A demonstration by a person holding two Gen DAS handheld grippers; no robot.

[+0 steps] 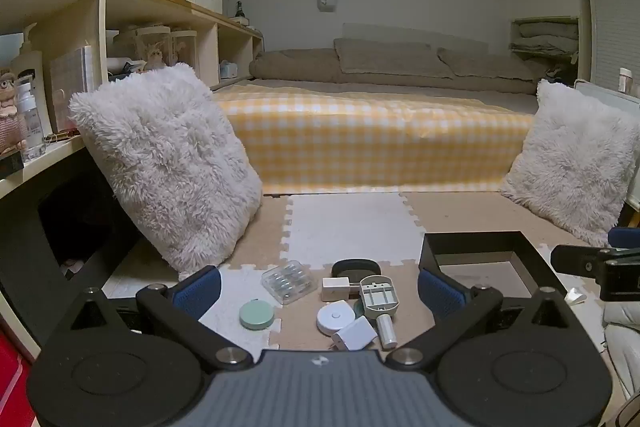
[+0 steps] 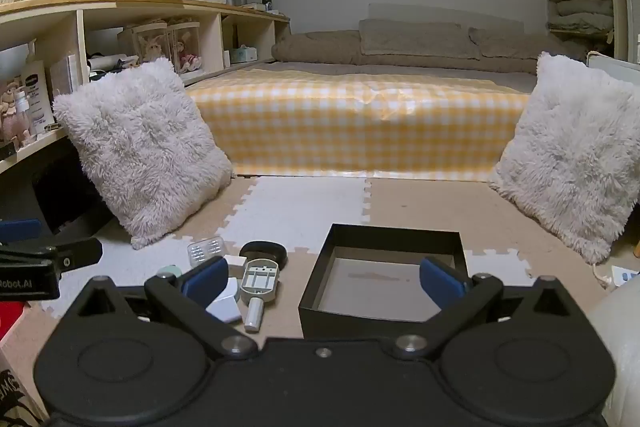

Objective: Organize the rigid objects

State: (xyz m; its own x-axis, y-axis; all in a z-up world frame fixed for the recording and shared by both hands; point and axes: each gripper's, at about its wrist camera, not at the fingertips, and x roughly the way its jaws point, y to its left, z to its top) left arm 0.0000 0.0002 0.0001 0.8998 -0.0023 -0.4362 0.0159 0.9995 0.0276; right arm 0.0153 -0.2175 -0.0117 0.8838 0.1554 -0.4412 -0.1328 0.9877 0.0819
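Observation:
A pile of small rigid items lies on the foam floor mat: a clear plastic case point(image 1: 287, 281), a green round disc point(image 1: 257, 314), a white round puck point(image 1: 335, 316), a white cube adapter point(image 1: 335, 288), a grey-green handled tool point(image 1: 379, 294), a black oval case point(image 1: 356, 267) and a white plug point(image 1: 355, 334). My left gripper point(image 1: 319, 293) hovers open just before them, holding nothing. A black open box point(image 2: 384, 277) sits to the right of the pile, and nothing shows inside it. My right gripper point(image 2: 324, 277) is open in front of the box. The tool point(image 2: 260, 281) shows left of it.
Two fluffy white cushions point(image 1: 168, 163) point(image 1: 572, 159) lean at either side of a low bed with a yellow checked cover point(image 1: 376, 139). Wooden shelves point(image 1: 100, 27) with bottles and boxes run along the left wall. Puzzle-edged mat tiles point(image 1: 348, 223) cover the floor.

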